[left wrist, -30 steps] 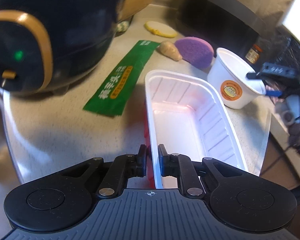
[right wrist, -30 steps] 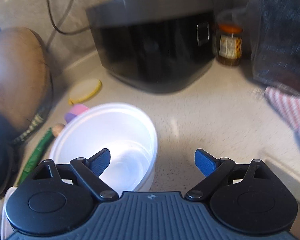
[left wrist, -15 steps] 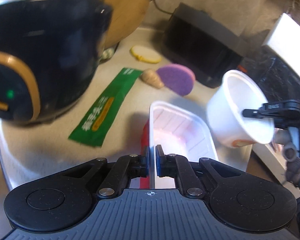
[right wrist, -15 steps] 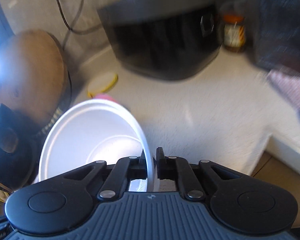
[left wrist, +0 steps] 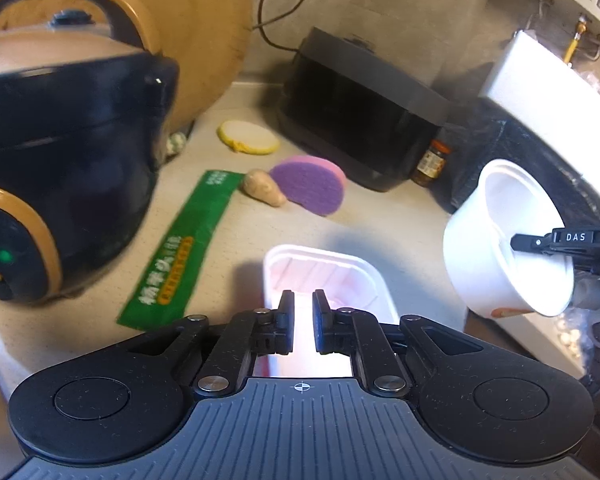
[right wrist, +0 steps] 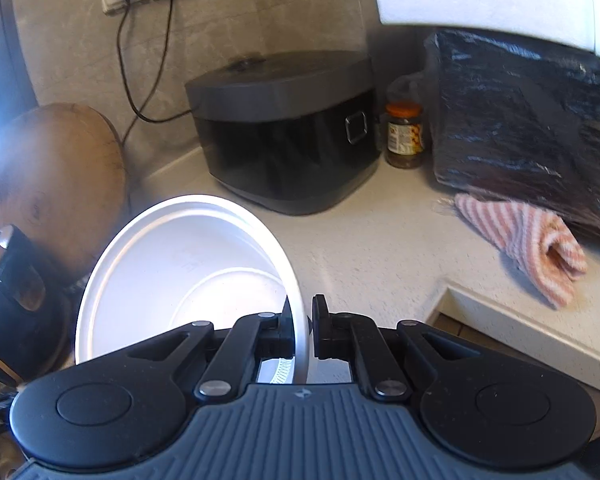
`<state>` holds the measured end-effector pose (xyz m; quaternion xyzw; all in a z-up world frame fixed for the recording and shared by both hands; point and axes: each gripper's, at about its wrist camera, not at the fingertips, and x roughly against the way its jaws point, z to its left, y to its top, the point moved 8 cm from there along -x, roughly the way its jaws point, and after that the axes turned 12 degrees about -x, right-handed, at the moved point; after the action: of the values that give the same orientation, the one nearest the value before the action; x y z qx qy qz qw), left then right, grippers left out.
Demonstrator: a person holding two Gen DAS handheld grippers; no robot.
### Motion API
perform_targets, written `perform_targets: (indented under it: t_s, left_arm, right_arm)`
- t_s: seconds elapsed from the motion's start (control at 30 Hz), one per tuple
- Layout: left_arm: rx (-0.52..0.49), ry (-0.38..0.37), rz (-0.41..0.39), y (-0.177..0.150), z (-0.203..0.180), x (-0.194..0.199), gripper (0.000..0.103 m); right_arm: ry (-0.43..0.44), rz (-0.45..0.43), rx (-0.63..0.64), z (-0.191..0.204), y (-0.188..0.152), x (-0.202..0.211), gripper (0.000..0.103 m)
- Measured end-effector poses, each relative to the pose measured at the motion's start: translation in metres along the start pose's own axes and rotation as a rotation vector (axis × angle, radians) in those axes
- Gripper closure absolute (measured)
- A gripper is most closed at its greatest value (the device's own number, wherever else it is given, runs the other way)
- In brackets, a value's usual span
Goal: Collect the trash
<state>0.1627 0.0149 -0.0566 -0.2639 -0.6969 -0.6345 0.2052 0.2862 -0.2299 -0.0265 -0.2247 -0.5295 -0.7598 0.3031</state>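
Holding the white cup (right wrist: 188, 280) by its rim, tilted and lifted off the tabletop (left wrist: 380, 216), our right gripper (right wrist: 302, 324) is clenched on it. The white tray (left wrist: 324, 276) lies lengthwise straight ahead between our left gripper (left wrist: 303, 320) fingers, seemingly narrowly parted; grip uncertain.

White round cup (right wrist: 188, 280) tilted on its side in midair; white rectangular tray (left wrist: 324, 276) lies open-side up.
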Motion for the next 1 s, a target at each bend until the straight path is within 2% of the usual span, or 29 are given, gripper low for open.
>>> perform_targets:
  t_s: [0.07, 0.17, 0.3, 0.47, 0.6, 0.67, 0.77, 0.83, 0.9, 0.97, 1.0]
  left_arm:
    - [-0.029, 0.031, 0.003, -0.002, 0.001, 0.002, 0.091]
    - [-0.049, 0.037, 0.025, -0.005, -0.001, -0.001, 0.090]
    - [-0.013, 0.059, 0.016, 0.002, 0.006, -0.006, 0.090]
    - [0.025, -0.005, 0.002, 0.024, -0.005, -0.013, 0.090]
    - [-0.010, -0.049, 0.013, 0.041, -0.032, -0.029, 0.089]
    - [-0.063, -0.085, 0.033, 0.051, -0.053, -0.043, 0.089]
    - [-0.211, -0.114, 0.062, 0.066, -0.086, -0.072, 0.086]
    - [-0.341, -0.093, 0.106, 0.068, -0.103, -0.095, 0.086]
    - [-0.479, -0.033, 0.162, 0.065, -0.113, -0.117, 0.085]
    - [-0.530, 0.042, 0.192, 0.063, -0.111, -0.133, 0.082]
    - [-0.519, 0.038, 0.204, 0.063, -0.109, -0.139, 0.080]
  right_arm:
    - [-0.007, 0.021, -0.003, -0.002, -0.006, -0.011, 0.096]
    - [-0.005, 0.070, -0.017, -0.003, -0.015, -0.032, 0.096]
    - [0.006, 0.117, -0.022, -0.003, -0.021, -0.058, 0.096]
    - [0.032, 0.175, -0.025, -0.001, -0.022, -0.088, 0.096]
    - [0.049, 0.212, -0.015, 0.002, -0.026, -0.105, 0.095]
    - [0.053, 0.218, -0.006, 0.000, -0.029, -0.109, 0.095]
    - [0.061, 0.234, -0.006, -0.008, -0.033, -0.110, 0.095]
    - [0.065, 0.246, -0.017, -0.014, -0.036, -0.110, 0.095]
    - [0.071, 0.251, -0.020, -0.019, -0.038, -0.109, 0.095]
    - [0.080, 0.253, -0.023, -0.021, -0.041, -0.106, 0.090]
    - [0.089, 0.253, -0.023, -0.022, -0.042, -0.103, 0.088]
